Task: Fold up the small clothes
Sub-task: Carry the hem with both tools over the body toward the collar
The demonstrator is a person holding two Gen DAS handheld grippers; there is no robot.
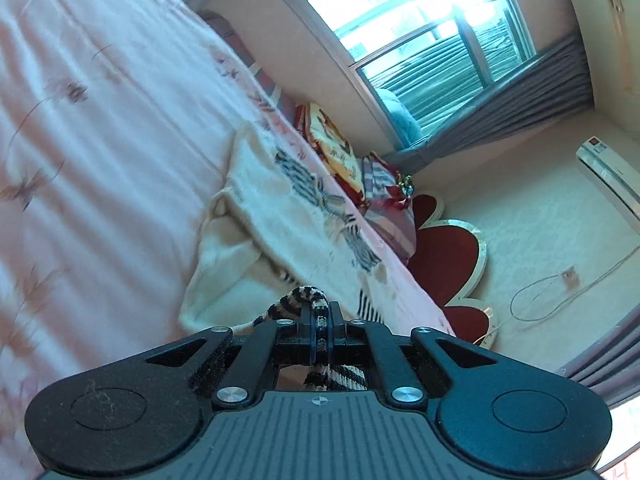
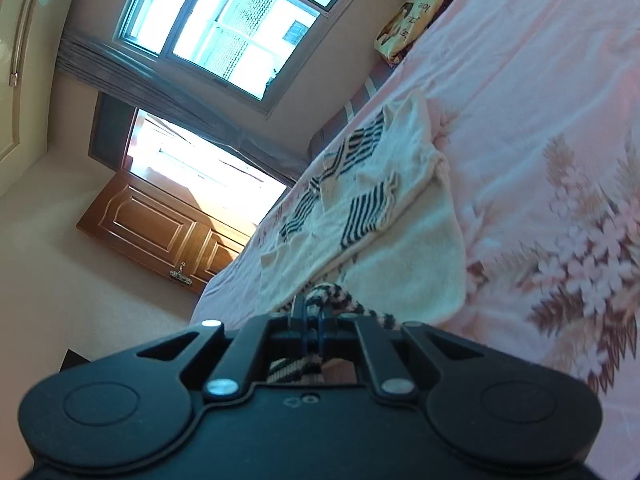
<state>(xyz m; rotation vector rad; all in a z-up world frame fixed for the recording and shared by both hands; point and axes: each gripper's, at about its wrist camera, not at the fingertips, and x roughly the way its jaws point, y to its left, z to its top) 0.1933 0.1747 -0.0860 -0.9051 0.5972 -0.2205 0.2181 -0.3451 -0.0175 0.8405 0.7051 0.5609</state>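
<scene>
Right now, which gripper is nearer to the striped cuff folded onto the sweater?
Right. The right gripper grips the striped hem just in front of the cuff; the left gripper grips the same hem farther along, across the sweater from it.

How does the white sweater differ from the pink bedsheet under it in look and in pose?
The sweater is cream white with black-striped patches; the bedsheet is pale pink with a printed flower pattern. The sweater is small and covers only part of the bed; the bedsheet spreads over all of it. The sweater lies rumpled, its striped edge pinched in both tools; the bedsheet lies flat, untouched. Both are soft cloth.
</scene>
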